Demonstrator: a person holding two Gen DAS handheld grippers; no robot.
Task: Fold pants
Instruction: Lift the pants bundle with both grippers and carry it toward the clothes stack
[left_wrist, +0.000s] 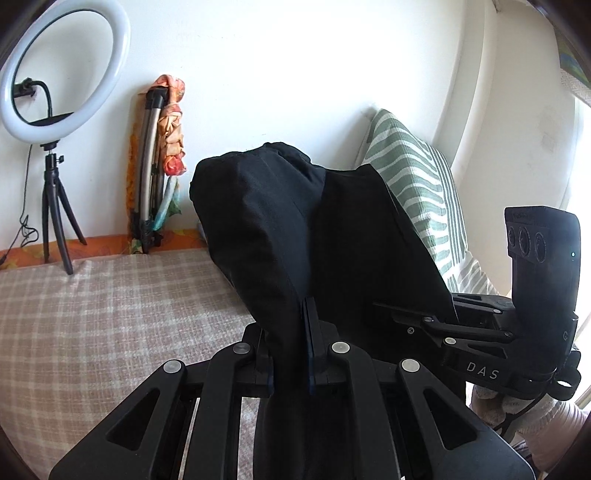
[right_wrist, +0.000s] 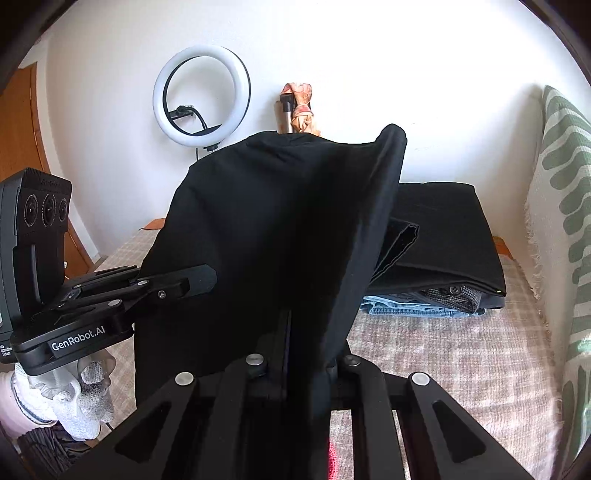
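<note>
Holding: both tongs were clamped on one pair of black fabric pants (left_wrist: 295, 229), which hung bunched in the air above the bed
Left tongs (left_wrist: 290, 343): jaws nearly closed, a fold of the black cloth pinched between the blue-edged pads and spilling up and forward over them
Right tongs (right_wrist: 291, 354): jaws nearly closed too, the cloth gripped between them and draped over the fingers, hiding most of the pads
Pants, left wrist view: a rounded dark hump rising ahead of the tongs, stretching rightward to the other gripper's tip
Pants, right wrist view: a broad black sheet (right_wrist: 266, 229) with a seamed edge curling up at the right, spanning to the left tongs at the picture's left
Bed: covered with a beige and white checked sheet (left_wrist: 92, 314), well below the lifted cloth
Pile: a stack of folded clothes (right_wrist: 443, 258) lay on the bed toward the right, black pieces on top, a grey tweed piece and pale blue denim beneath
Hand: a white knitted glove (right_wrist: 74, 398) gripped the left device's handle
Background: a white ring light on a small black tripod (left_wrist: 55, 74) stood by the white wall, beside a folded frame wrapped in orange floral cloth (left_wrist: 162, 155)
Right edge: a green and white striped textile (left_wrist: 417, 177) lay just behind the pants
</note>
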